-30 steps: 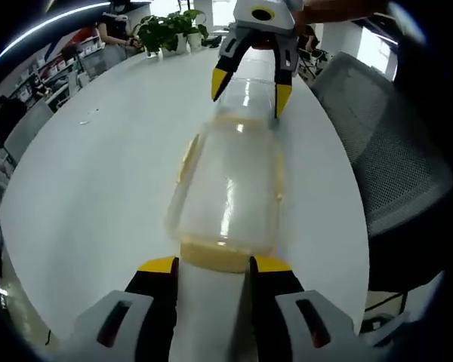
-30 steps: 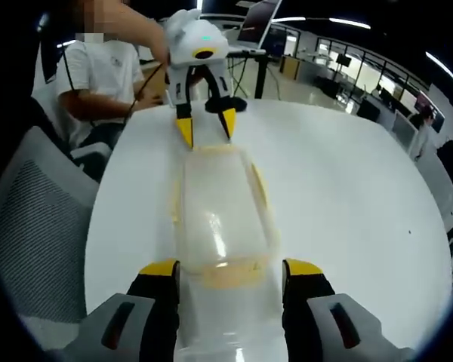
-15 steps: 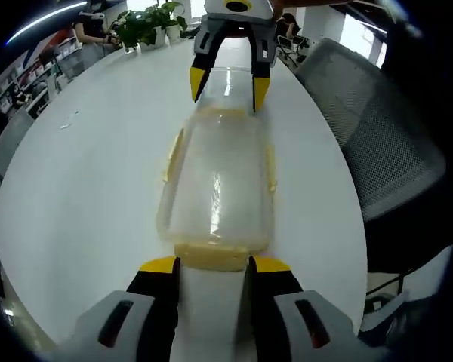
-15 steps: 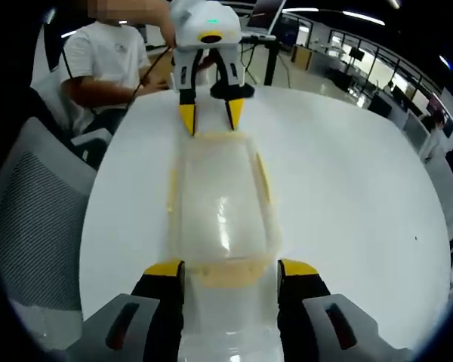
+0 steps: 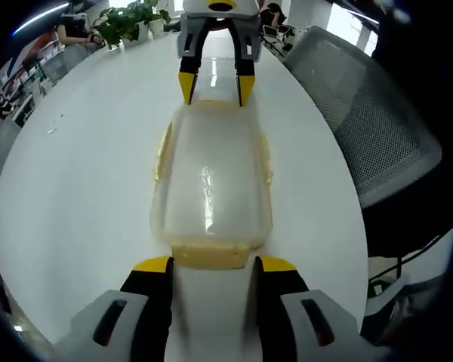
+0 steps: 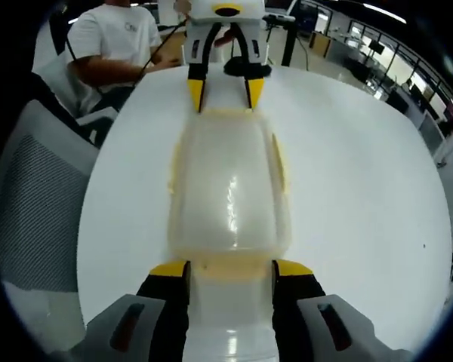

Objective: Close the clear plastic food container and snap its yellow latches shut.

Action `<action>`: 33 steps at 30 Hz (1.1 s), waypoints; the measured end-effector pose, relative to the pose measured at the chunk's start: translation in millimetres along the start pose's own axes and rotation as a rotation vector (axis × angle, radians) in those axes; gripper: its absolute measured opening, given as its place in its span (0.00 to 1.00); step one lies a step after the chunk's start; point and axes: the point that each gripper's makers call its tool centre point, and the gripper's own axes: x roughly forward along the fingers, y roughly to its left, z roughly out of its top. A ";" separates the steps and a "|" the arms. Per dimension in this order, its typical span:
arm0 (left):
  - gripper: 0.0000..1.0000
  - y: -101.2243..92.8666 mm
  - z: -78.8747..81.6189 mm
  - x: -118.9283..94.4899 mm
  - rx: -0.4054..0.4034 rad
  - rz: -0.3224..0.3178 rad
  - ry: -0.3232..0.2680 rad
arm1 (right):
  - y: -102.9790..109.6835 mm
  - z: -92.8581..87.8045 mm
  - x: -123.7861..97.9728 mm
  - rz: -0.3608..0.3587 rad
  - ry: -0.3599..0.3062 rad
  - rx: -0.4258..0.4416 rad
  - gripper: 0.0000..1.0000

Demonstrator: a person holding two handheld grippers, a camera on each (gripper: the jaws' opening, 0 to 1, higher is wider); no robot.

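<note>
White and round, the tabletop [image 5: 83, 188] sits in a big office with a gray mesh chair [image 5: 370, 136] next to it and a potted plant [image 5: 128, 19] far back. On the tabletop lies the clear plastic food container [image 5: 211, 188], with its lid on top. The two grippers face each other, one at each short end. The left gripper [image 5: 209, 265] has its jaws a bit apart around the near yellow end latch [image 5: 210, 256]. The right gripper [image 6: 230, 270] does the same at the other end latch [image 6: 230, 265]. I think each one sits there so it can push its latch shut while the other end stays put. Yellow side latches [image 5: 161, 147] seem to stick out a little, so they look not snapped yet. I cannot tell if any jaw touches a latch.
</note>
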 end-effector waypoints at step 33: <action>0.39 2.5 4.4 6.9 -0.003 0.010 0.058 | -0.3 -2.5 9.3 0.021 0.132 -0.001 0.39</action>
